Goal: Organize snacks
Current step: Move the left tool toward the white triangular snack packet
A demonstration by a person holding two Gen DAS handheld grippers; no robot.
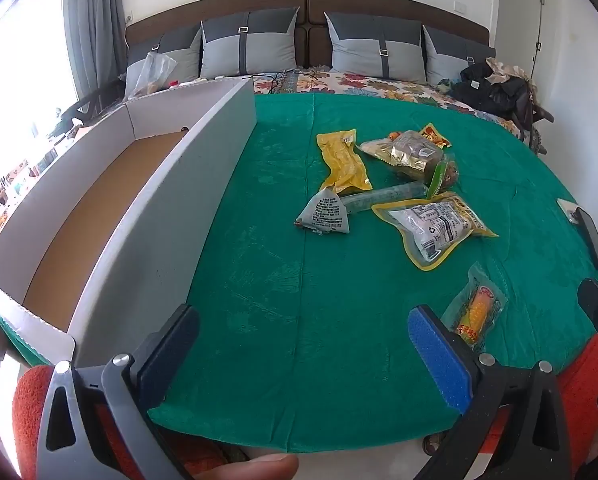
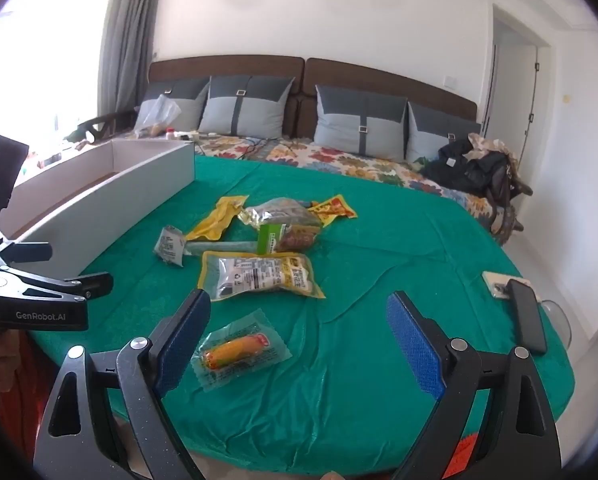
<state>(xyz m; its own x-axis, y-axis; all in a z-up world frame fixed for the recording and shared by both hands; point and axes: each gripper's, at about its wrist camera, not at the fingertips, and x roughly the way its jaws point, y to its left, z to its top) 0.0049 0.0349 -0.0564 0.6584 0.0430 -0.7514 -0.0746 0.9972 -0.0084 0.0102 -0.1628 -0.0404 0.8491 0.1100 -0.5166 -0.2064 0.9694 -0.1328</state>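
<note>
Several snack packs lie on the green cloth (image 1: 283, 280): a yellow pouch (image 1: 343, 162), a grey triangular pack (image 1: 326, 213), a yellow-edged pack with a white label (image 1: 435, 226), a gold foil bag (image 1: 409, 152) and a clear corn sausage pack (image 1: 477, 308). An open white cardboard box (image 1: 147, 208) stands at the left, empty. My left gripper (image 1: 303, 344) is open and empty near the cloth's front edge. My right gripper (image 2: 299, 332) is open and empty, just above the corn sausage pack (image 2: 239, 350), which lies by its left finger.
A dark phone (image 2: 527, 314) and a card lie at the cloth's right edge. Grey pillows (image 1: 251, 42) and a heap of dark clothes (image 1: 495, 88) sit at the bed's far end. The left gripper's body (image 2: 39, 296) shows at the left of the right wrist view.
</note>
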